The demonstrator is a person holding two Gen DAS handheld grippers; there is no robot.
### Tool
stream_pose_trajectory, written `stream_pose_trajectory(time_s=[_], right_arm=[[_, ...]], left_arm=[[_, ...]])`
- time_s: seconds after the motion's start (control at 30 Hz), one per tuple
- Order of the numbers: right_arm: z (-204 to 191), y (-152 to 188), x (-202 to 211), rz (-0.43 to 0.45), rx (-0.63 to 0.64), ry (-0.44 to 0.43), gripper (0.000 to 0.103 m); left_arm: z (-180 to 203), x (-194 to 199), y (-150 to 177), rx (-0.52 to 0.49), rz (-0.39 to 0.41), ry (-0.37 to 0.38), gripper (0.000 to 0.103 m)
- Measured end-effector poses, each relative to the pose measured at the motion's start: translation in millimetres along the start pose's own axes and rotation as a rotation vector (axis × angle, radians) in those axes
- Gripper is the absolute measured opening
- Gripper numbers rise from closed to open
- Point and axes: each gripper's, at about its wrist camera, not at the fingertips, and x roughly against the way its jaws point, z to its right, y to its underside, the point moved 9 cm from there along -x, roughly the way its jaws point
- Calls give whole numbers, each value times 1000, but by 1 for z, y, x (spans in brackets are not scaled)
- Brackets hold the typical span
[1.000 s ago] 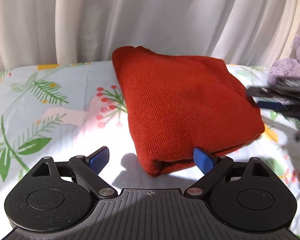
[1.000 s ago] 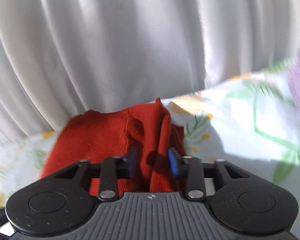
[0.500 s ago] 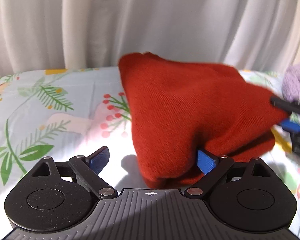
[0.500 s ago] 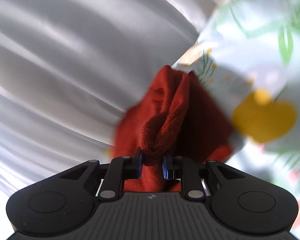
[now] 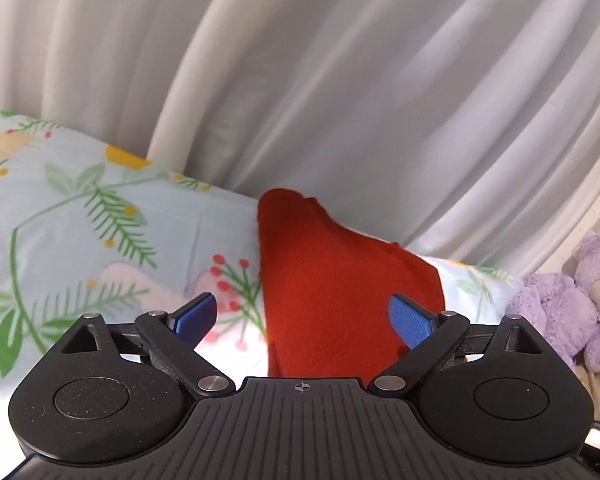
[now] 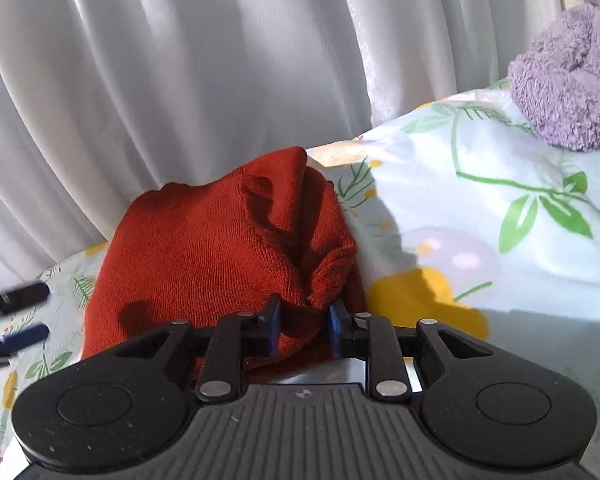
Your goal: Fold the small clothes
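Note:
A folded rust-red knit garment [image 5: 332,288] lies on the floral bed sheet [image 5: 80,232]. In the left wrist view my left gripper [image 5: 304,316] is open, its blue pads wide apart, with the garment's near end between and just beyond them. In the right wrist view my right gripper [image 6: 302,324] is shut on a bunched edge of the same garment [image 6: 204,252], with cloth pinched between the blue pads. The left gripper's fingertips [image 6: 20,336] show blurred at the left edge of that view.
White curtains [image 5: 300,80] hang right behind the bed. A purple plush bear [image 5: 572,304] sits at the right, also in the right wrist view [image 6: 568,92]. The sheet [image 6: 500,220] spreads to the right of the garment.
My right gripper closed on the garment's edge and lifted and dragged it. The left gripper stayed open while its view tilted and the garment drew nearer between its pads.

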Motion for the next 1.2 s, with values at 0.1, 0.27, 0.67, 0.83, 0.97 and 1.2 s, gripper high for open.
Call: stream_pose_trajectory(time_s=[0.1, 0.27, 0.67, 0.83, 0.97, 1.2], right_arm=[[0, -18, 13, 75, 17, 11, 28], [-47, -36, -55, 2, 136, -97, 28], [-20, -74, -135, 100, 180, 41, 15], [-20, -72, -134, 128, 228, 80, 11], [-23, -72, -132, 111, 236, 69, 12], [-12, -62, -110, 125, 222, 12, 12]], left_arm=[[10, -26, -5, -5, -21, -27, 96], [21, -79, -28, -9, 36, -153, 96], [31, -161, -15, -155, -50, -255, 102], [14, -169, -14, -43, -103, -221, 102], [9, -161, -11, -18, -104, -207, 102], [-3, -147, -6, 36, -73, -169, 103]])
